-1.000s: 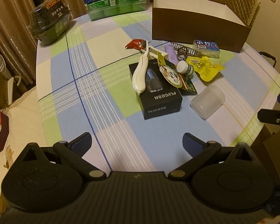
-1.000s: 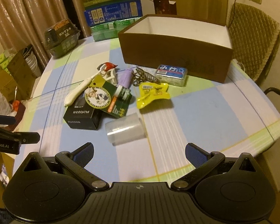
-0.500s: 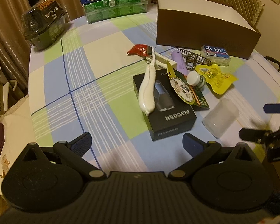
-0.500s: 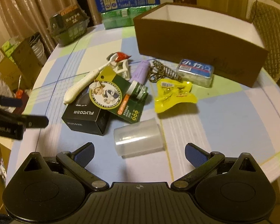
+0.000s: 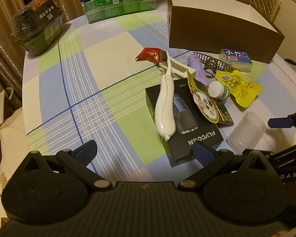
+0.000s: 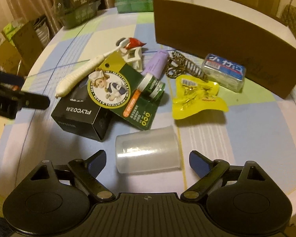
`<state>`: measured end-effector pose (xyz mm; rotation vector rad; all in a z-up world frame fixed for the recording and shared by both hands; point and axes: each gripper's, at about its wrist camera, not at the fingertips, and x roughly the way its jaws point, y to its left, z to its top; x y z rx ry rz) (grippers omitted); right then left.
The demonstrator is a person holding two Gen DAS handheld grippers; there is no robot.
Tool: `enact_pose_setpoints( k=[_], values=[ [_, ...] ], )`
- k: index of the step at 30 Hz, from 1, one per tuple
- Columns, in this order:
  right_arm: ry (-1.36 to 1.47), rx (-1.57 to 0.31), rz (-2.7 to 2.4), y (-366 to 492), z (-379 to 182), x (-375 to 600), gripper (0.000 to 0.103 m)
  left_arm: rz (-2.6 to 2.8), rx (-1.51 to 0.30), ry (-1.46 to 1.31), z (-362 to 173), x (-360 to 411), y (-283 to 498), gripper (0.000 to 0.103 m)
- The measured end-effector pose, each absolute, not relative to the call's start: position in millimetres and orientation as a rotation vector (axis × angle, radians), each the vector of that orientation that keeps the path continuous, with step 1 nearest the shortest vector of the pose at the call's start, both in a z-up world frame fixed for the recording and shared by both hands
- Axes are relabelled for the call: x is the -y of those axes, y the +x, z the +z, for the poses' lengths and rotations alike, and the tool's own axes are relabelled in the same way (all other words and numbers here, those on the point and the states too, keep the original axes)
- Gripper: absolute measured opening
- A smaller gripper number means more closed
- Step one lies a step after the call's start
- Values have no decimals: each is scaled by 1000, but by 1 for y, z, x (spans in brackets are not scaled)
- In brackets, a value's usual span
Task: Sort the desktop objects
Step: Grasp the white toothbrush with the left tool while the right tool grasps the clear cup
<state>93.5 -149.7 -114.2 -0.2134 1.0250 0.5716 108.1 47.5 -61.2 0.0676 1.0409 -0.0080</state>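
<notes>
A round counter (image 5: pixel 55 90) under a glossy checked cloth of pale blue, green and cream carries a loose heap of small things in front of a long brown cardboard box (image 6: pixel 223 39) with a white inside.

The right claw (image 6: pixel 147 159) points steeply down with its 2 blue-padded fingers either side of a frosted, translucent plastic cup (image 6: pixel 148 151) lying on its side. The jaws are closing, but the pads stand clear of the cup's smooth wall.

The left claw (image 5: pixel 146 153) is spread wide and grips nothing; its right pad hangs over the near corner of a matte black rectangular carton (image 5: pixel 185 136) printed FLYCO. A white, bulbous-handled toothbrush (image 5: pixel 166 106) lies across that carton.

Leaning on the carton is a stiff green and yellow card pack (image 6: pixel 118 90) with a round portrait label, and a small white-capped jar (image 6: pixel 152 86) rests against it. Beside them lie a smooth lilac cylinder (image 6: pixel 156 64), a crinkled yellow foil pouch (image 6: pixel 197 96), a dark wire-mesh piece (image 6: pixel 179 67), a clear plastic case with a blue label (image 6: pixel 224 72), a white plastic clip (image 6: pixel 133 58) and a red wrapper (image 6: pixel 135 42).

At the counter's far edge stand green shrink-wrapped packs (image 5: pixel 120 6) and a dark plastic-wrapped bowl container (image 5: pixel 37 31).
</notes>
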Motion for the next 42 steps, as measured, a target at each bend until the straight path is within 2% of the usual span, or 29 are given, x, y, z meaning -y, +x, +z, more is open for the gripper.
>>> enact_pose_setpoints(
  k=[8,10,11,12,31,38,42],
  values=[
    [-264,-1020,562,101,-129,139,84,-39,-1050,86,-67,-47,128,102],
    [-276,-1013,552,103,-132,139,79,-44,-1048,93,-68,-46,134,102],
    [-283,-1010,551,104,-134,140,72,-47,-1047,97,-68,-45,137,101],
    [-288,-1009,547,106,-135,140,71,-49,-1046,98,-68,-45,140,101],
    [-183,-1017,296,133,-135,225,70,-72,-1069,138,-78,-42,179,98],
    [-163,-1021,270,137,-132,241,70,-107,-1081,148,-87,-38,191,89],
    [-162,-1021,274,139,-132,243,70,-145,-1062,136,-87,-37,198,79]
  ],
)
